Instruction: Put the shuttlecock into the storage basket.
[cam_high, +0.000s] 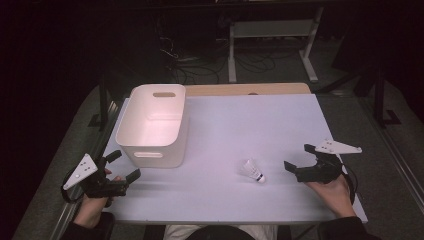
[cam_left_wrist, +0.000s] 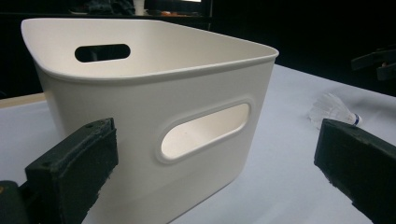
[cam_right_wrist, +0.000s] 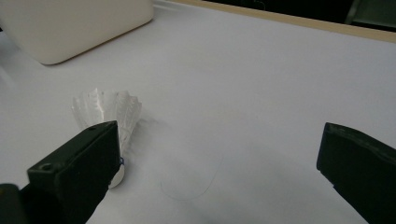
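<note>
A white shuttlecock (cam_high: 252, 170) lies on its side on the white table (cam_high: 250, 125), near the front right. My right gripper (cam_high: 301, 159) is open just to its right, a short gap away; in the right gripper view the shuttlecock (cam_right_wrist: 112, 114) lies partly behind the left jaw. A white plastic bin (cam_high: 154, 124) with handle slots stands at the table's left. My left gripper (cam_high: 126, 165) is open at the front left, close to the bin's near wall (cam_left_wrist: 154, 126). In the left gripper view the shuttlecock (cam_left_wrist: 334, 109) lies off to the right.
Beyond the table's far edge the dark floor holds cables (cam_high: 200, 65) and a white table frame (cam_high: 272, 35). A wooden strip (cam_high: 247, 89) runs along the table's far edge. Open table surface lies between bin and shuttlecock.
</note>
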